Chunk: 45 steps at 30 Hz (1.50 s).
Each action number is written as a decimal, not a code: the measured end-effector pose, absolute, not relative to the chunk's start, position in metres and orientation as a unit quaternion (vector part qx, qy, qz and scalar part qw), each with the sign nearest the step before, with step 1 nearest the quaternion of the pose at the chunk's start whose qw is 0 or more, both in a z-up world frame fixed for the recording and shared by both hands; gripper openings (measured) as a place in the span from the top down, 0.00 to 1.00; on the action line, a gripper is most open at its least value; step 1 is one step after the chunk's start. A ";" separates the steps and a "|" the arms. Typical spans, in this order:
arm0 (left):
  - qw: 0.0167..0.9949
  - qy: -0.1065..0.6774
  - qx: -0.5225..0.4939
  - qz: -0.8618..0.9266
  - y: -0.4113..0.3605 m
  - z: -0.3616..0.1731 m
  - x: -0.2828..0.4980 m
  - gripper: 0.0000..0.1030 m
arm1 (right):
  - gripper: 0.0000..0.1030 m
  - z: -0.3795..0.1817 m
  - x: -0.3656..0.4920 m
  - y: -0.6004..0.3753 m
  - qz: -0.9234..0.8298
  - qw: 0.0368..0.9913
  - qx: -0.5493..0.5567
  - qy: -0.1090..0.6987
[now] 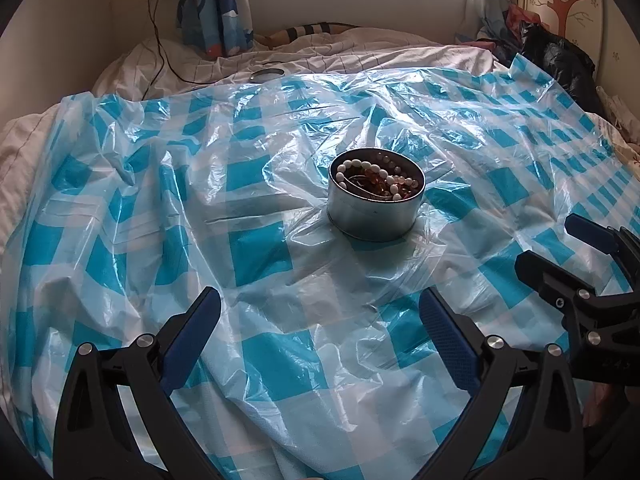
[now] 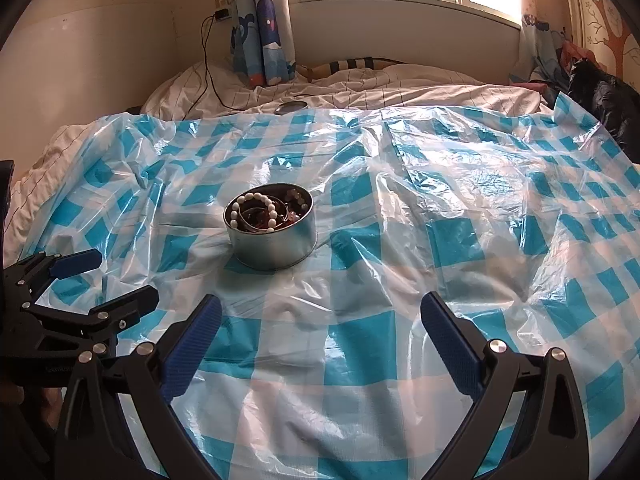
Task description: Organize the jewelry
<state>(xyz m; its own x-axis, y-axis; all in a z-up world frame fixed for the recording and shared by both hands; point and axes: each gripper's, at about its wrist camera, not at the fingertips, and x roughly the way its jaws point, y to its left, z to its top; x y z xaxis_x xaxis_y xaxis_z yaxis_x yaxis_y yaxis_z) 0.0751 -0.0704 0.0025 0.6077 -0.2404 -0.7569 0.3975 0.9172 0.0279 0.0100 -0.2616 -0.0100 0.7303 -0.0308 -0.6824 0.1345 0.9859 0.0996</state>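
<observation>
The left hand-held gripper (image 1: 320,320) fills the bottom of its own view, its blue-padded fingers (image 1: 192,332) spread wide with nothing between them. The right hand-held gripper (image 2: 320,324) is likewise wide open and empty, low in its frame. Both hang over a crinkled blue-and-white checked plastic sheet (image 1: 260,248) spread across the bed (image 2: 400,84). Further in, near the frame's centre, a round metal tin (image 1: 374,216) stands upright on the sheet, holding white bead bracelets (image 1: 376,170) tangled with amber-coloured beads. Beyond the sheet's far edge, a round lid (image 1: 267,75) lies on the bedding, below the patterned curtain (image 2: 264,32).
</observation>
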 end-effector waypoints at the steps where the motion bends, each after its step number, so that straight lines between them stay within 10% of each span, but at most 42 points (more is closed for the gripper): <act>1: 0.891 0.406 0.097 -0.179 -0.071 0.002 0.075 0.07 | 0.07 -0.011 0.011 -0.261 -0.044 0.927 0.070 0.366; 45: 0.882 0.432 0.109 -0.157 -0.083 -0.015 0.085 0.07 | 0.07 -0.028 0.022 -0.267 -0.046 0.919 0.080 0.383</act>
